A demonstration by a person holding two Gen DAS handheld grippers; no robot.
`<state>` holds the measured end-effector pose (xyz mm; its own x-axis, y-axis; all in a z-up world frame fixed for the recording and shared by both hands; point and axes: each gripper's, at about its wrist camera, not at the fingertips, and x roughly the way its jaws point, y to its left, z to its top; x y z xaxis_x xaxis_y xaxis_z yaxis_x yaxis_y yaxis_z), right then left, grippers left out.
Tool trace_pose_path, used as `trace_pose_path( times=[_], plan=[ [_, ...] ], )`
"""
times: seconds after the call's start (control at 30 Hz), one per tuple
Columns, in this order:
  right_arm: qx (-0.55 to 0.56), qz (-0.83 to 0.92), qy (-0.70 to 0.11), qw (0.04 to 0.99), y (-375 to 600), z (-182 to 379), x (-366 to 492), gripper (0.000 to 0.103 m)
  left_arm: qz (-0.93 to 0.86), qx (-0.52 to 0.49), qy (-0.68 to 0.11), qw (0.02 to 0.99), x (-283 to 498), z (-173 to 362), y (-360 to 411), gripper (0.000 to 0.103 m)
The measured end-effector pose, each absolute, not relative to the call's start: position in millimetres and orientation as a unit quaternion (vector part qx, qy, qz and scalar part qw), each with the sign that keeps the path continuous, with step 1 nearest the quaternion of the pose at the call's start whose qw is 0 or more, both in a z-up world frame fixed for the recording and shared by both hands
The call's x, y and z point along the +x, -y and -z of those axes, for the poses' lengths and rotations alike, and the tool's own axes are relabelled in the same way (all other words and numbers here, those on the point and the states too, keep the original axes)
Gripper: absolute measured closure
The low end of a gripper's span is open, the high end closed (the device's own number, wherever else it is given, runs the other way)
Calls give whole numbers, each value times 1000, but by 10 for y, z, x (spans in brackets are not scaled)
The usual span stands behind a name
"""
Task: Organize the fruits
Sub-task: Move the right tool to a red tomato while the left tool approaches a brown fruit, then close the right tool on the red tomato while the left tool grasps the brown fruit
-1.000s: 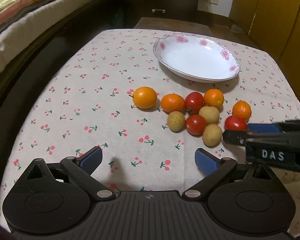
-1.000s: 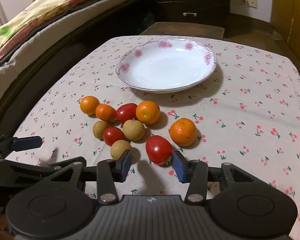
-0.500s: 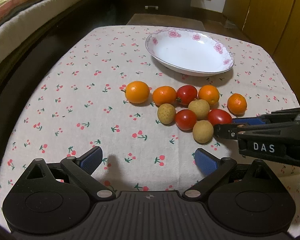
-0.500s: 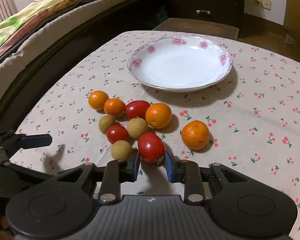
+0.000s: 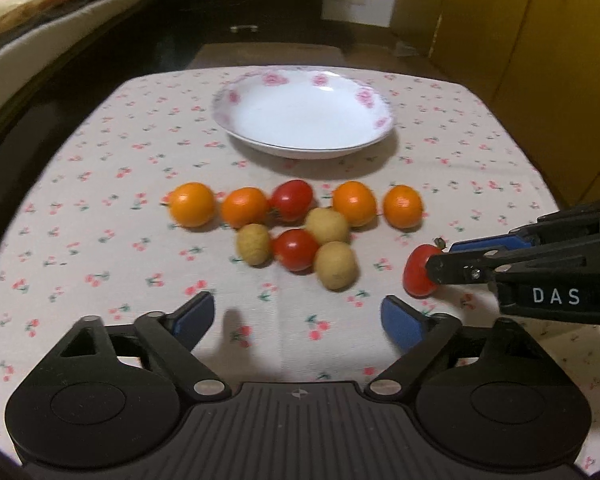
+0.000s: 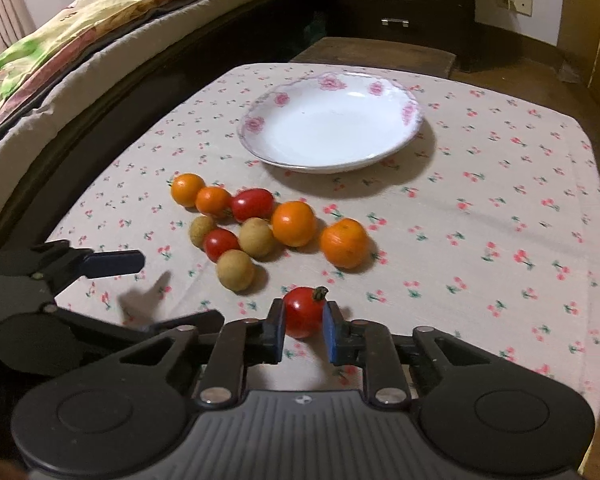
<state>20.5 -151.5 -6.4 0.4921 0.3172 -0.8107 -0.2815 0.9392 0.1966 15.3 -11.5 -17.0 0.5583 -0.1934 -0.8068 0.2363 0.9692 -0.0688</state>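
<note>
- The right gripper (image 6: 303, 327) is clamped on a red tomato (image 6: 302, 311), apart from the fruit cluster (image 6: 260, 224).
- The left gripper (image 5: 298, 318) is spread wide, holding nothing, over bare tablecloth (image 5: 100, 168).
- The white plate (image 6: 332, 124) sits beyond the fruit, holding none.
- Open cloth lies toward the table's right edge (image 6: 592, 184).

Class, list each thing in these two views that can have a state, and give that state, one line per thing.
right gripper: fingers shut on a tomato.
held tomato: gripped, stem up.
left gripper: open, holding nothing.
plate: on the tablecloth, nothing in it.
loose fruits: nine, clustered on the tablecloth in front of the plate.
</note>
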Motion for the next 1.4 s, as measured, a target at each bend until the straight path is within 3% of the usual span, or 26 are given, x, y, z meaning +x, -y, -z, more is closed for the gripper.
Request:
trace_pose_path(
  times=[1.1, 1.33, 1.4],
  plan=[
    [73, -185, -479, 855, 1477, 182, 556, 78, 115, 9, -466, 877, 186, 234, -19, 10],
    [80, -187, -484, 851, 1484, 176, 582, 78, 156, 42, -454, 876, 117, 262, 175, 10],
    [79, -190, -483, 851, 1485, 163, 570, 82, 166, 42, -453, 875, 118, 275, 214, 11]
  ],
)
